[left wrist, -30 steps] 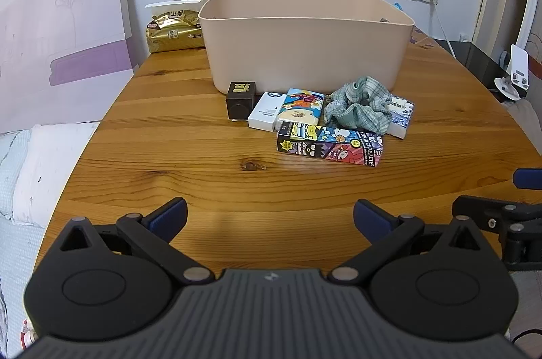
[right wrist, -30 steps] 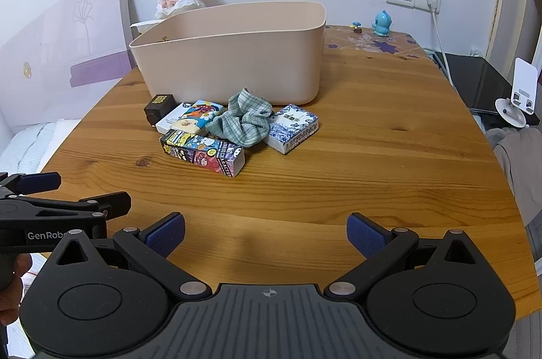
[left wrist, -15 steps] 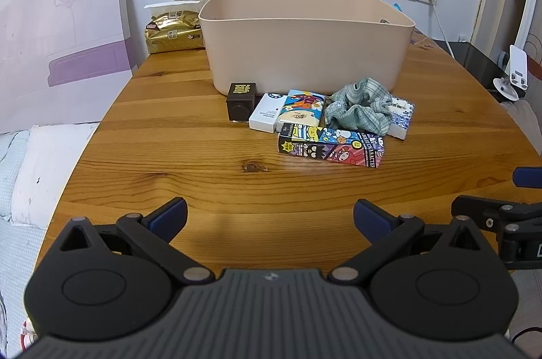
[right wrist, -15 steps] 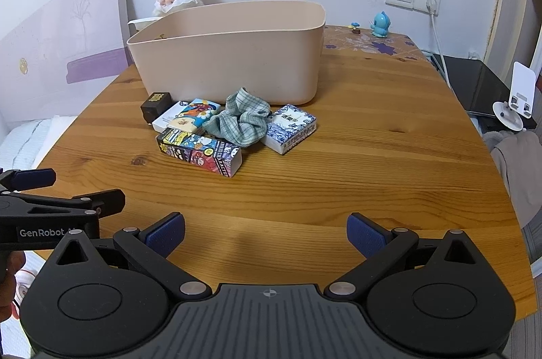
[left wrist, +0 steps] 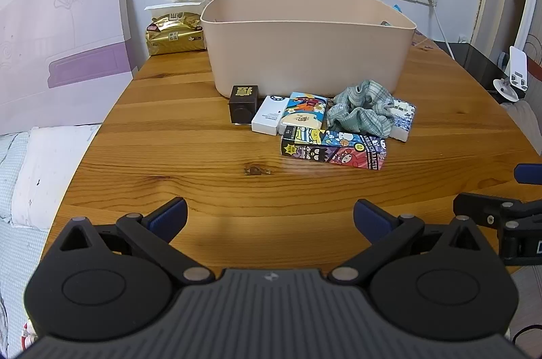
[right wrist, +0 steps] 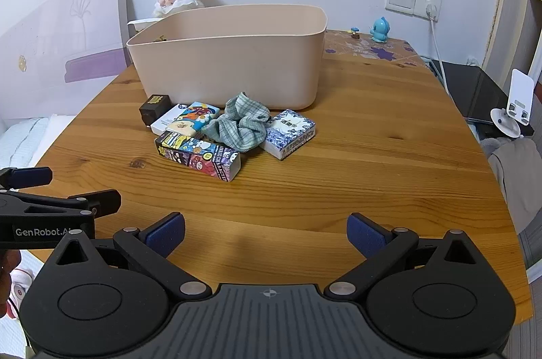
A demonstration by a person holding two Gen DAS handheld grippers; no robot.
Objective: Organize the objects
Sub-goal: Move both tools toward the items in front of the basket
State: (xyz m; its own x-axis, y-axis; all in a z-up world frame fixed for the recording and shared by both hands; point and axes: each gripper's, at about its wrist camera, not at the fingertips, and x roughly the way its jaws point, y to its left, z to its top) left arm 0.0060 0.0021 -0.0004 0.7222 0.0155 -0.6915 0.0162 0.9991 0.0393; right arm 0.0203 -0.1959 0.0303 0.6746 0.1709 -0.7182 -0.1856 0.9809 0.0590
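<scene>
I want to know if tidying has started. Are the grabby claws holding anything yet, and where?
Nothing is held. The left gripper and right gripper are both open and empty, short of the cartoon box.

bare tabletop [right wrist: 305, 189] open up to the cartoon box [right wrist: 198, 155]; behind it clutter packed tight against the beige bin [right wrist: 230, 67] wall.

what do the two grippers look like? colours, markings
Both match: matte black linkage arms with silver pivot pins, round black discs at each side, a grey ribbed centre plate bearing a small crosshair mark, and dark blue finger pads. The left gripper shows white "GenRobot.AI" lettering on its side in the right wrist view. The right gripper looks identical. No cables or sleeves visible.
</scene>
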